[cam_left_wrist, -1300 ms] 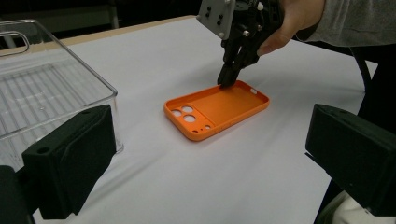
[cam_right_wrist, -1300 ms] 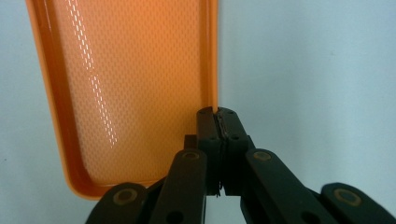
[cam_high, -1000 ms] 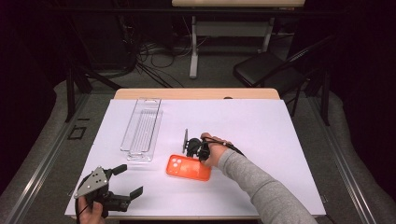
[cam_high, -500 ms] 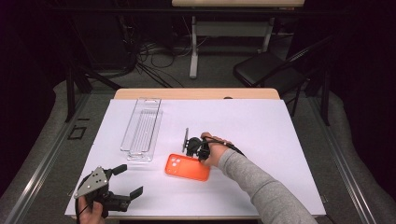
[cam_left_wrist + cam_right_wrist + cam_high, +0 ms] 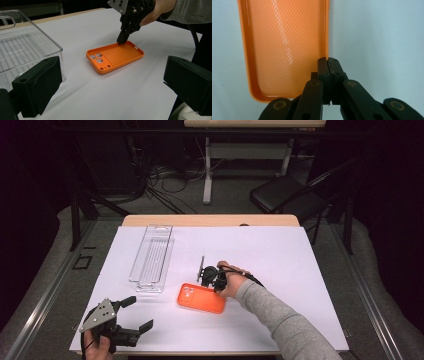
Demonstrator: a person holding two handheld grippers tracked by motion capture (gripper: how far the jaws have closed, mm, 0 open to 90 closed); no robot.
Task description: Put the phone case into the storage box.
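At the middle of the white surface [image 5: 310, 270] we see the right gripper [image 5: 328, 61] with its jaws pressed together on the long side wall of the orange phone case [image 5: 201, 298], pinching that thin rim between them; the right gripper view shows the two black tips meeting right at the wall, one inside the case and one outside. The case lies flat, open side up, with its camera cut-outs at the end away from the grip. We can read no brand, label or writing on it: the inner face shows just a fine dotted texture and a streak of glare. Near the front left corner of the surface, the left gripper [image 5: 136, 314] hangs with its jaws spread wide and nothing between them, well apart from the case. A clear plastic tray [image 5: 151, 257] lies left of the case, toward the far side; its left edge is cut off in the left gripper view. The right hand [image 5: 231, 280] is partly hidden behind its gripper, and the left hand [image 5: 97, 347] is cut off by the bottom edge of the high view.
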